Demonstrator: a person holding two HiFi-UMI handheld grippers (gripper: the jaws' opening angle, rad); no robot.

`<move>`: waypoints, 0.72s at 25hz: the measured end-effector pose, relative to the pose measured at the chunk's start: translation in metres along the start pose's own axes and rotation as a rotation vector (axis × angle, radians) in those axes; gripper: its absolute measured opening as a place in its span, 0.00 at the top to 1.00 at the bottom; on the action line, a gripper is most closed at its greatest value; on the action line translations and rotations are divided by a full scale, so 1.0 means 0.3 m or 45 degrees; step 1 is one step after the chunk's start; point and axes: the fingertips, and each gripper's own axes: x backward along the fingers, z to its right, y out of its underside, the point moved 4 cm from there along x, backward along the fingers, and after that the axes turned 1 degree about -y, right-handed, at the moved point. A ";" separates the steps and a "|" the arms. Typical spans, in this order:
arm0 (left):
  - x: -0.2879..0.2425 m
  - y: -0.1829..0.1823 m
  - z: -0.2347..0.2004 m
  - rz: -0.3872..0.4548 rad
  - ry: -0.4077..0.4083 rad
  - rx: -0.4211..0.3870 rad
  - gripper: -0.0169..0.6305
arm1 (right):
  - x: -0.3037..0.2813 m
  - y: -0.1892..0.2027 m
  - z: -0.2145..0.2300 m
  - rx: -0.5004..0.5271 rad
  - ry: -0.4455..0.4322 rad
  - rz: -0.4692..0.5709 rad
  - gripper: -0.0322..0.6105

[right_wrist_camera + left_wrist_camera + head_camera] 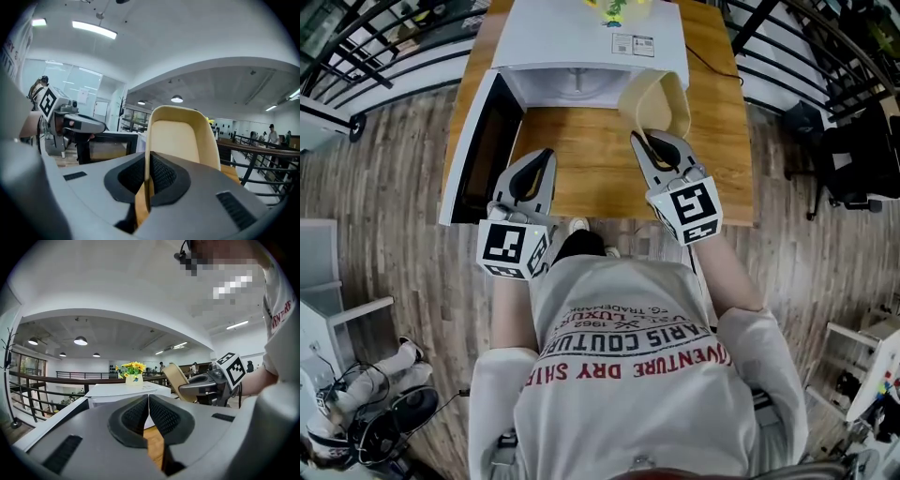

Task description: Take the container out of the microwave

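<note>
A beige plastic container [661, 101] hangs tilted in front of the open white microwave [581, 42], above the wooden table [591, 169]. My right gripper [643, 142] is shut on its near rim; in the right gripper view the container's wall [180, 136] stands upright between the pads of the right gripper [148, 165]. My left gripper [539, 159] hovers to the left over the table's front, shut and empty, its pads meeting in the left gripper view [148, 401]. From there the container [176, 379] and right gripper [202, 386] show at the right.
The microwave door [478, 155] swings open to the left, beside my left gripper. A pot of yellow flowers [132, 369] stands on the microwave's top. Black railings [375, 47] run behind the table on both sides. The person stands at the table's front edge.
</note>
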 end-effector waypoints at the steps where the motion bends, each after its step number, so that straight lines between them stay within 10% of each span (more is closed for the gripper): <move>1: 0.001 -0.008 -0.005 0.006 -0.005 -0.006 0.94 | 0.016 -0.010 0.011 -0.021 0.028 0.033 0.90; 18: -0.057 -0.146 -0.150 0.087 0.058 -0.072 0.94 | 0.033 -0.173 0.041 -0.058 0.291 0.307 0.90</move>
